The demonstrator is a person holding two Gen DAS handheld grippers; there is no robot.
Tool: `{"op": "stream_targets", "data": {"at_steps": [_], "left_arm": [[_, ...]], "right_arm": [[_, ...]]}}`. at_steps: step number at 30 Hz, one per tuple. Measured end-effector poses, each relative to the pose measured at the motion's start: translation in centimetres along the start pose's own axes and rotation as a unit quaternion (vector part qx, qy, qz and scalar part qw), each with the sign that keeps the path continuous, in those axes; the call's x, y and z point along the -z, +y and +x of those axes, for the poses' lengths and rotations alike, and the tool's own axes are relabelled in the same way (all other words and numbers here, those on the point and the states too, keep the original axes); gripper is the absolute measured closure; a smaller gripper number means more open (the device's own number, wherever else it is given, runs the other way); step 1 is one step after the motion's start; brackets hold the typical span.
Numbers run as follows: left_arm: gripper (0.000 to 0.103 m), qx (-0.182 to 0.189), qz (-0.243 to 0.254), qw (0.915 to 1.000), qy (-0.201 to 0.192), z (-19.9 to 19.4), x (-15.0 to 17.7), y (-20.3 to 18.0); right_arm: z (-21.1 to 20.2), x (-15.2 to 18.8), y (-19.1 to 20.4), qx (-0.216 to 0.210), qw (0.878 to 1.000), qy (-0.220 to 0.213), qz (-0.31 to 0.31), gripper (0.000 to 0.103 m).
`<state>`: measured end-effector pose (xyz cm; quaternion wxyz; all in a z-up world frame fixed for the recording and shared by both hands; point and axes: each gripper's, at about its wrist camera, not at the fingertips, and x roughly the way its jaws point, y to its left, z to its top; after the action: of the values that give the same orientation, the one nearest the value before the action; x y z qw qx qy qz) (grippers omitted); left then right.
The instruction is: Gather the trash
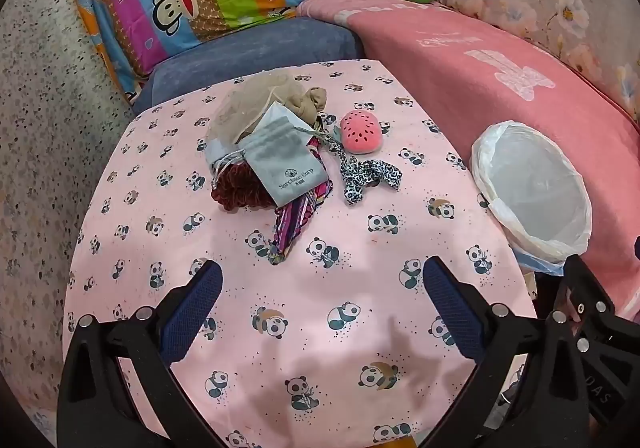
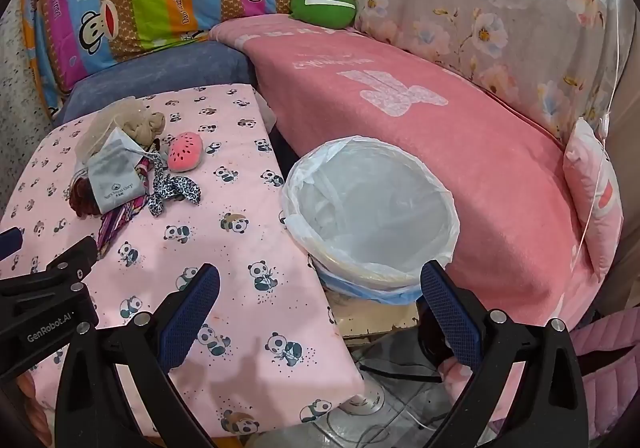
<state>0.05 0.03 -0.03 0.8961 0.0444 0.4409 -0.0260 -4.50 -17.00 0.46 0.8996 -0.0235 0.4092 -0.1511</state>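
On the left of the panda-print worktop (image 1: pixel 320 328), a heap of small things is seen: a dark red scrunchie (image 1: pixel 236 189), a grey drawstring pouch (image 1: pixel 280 163) lying over it, a beige stocking (image 1: pixel 308 99) behind, a striped cloth (image 1: pixel 294 224) and a leopard-print ribbon (image 1: pixel 366 175). Just beside them a watermelon-shaped sponge (image 1: pixel 362 133) is laid. The left hand-held gripper (image 1: pixel 322 304) is held above bare cloth, fingers wide apart and empty. Further right, the lined trash bin (image 2: pixel 370 207) stands just off the worktop's edge, against the pink blanket (image 2: pixel 460 151). The right hand-held gripper (image 2: pixel 320 306) is likewise spread and empty, near the bin's rim.
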Motion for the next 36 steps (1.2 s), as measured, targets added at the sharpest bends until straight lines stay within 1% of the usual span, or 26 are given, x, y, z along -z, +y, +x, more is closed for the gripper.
{"op": "stream_targets", "data": {"at_steps": [13,15,26,28,36], "left_arm": [[0.008,-0.001,0.001,1.0,-0.003,0.0,0.0,0.0],[0.008,0.0,0.002,1.0,-0.003,0.7,0.2,-0.6],[0.008,0.003,-0.001,1.0,-0.001,0.7,0.2,-1.0],[0.008,0.007,-0.003,1.0,-0.002,0.3,0.1,-0.3],[0.008,0.007,-0.005,1.0,-0.003,0.2,0.1,-0.2]], "right_arm": [[-0.2,-0.1,-0.1,0.002,1.0,0.0,-0.001,0.007],[-0.1,-0.1,0.0,0.003,1.0,-0.001,-0.002,0.007],[-0.5,-0.4,0.1,0.003,1.0,-0.001,-0.002,0.007],[-0.5,-0.4,0.1,0.003,1.0,-0.002,-0.002,0.007],[-0.7,-0.6,0.0,0.005,1.0,-0.003,-0.004,0.007]]}}
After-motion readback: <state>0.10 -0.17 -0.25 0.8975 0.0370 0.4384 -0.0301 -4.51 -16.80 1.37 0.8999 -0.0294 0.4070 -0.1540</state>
